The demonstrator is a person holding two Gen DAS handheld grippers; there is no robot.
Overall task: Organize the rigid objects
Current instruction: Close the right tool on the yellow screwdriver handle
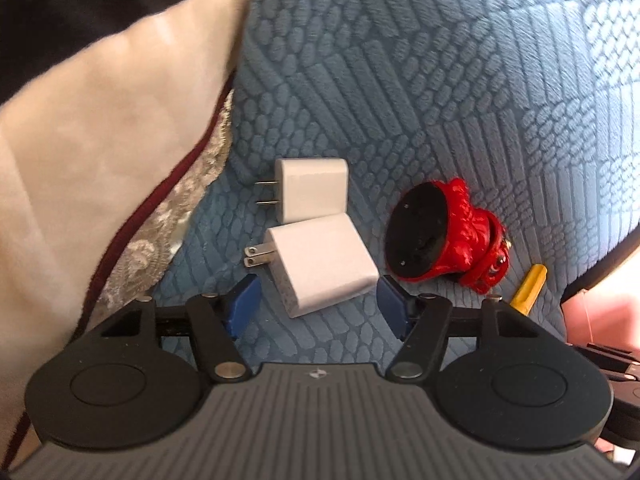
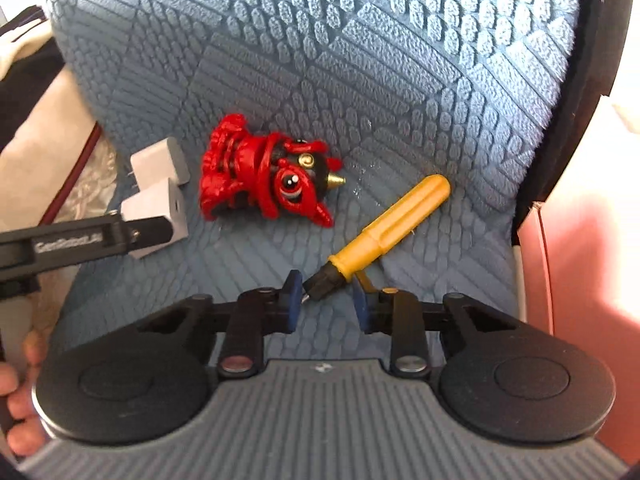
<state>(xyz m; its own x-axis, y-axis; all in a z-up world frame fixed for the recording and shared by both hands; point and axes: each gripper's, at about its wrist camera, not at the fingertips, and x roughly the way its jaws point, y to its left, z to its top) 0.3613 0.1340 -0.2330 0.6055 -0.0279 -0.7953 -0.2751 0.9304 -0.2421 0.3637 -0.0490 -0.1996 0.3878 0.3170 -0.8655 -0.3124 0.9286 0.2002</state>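
The blue embossed plush cover [image 2: 360, 60] looks like soft cloth, matt, its raised ribs and oval bumps giving a rough, quilted relief; the two white plastic plug chargers [image 1: 320, 264] are smooth with a faint satin sheen, their prongs [image 1: 256, 261] bare shiny metal; the red lion-head figurine [image 2: 272, 176] is glossy, lacquered-looking, knobbly in texture, with a flat matt black base [image 1: 418, 236] and a small brassy horn; the yellow-handled screwdriver [image 2: 384, 228] has a smooth, slightly glossy plastic handle and a dull black collar; the cream cloth [image 1: 100, 120] beside looks soft, trimmed with lace.
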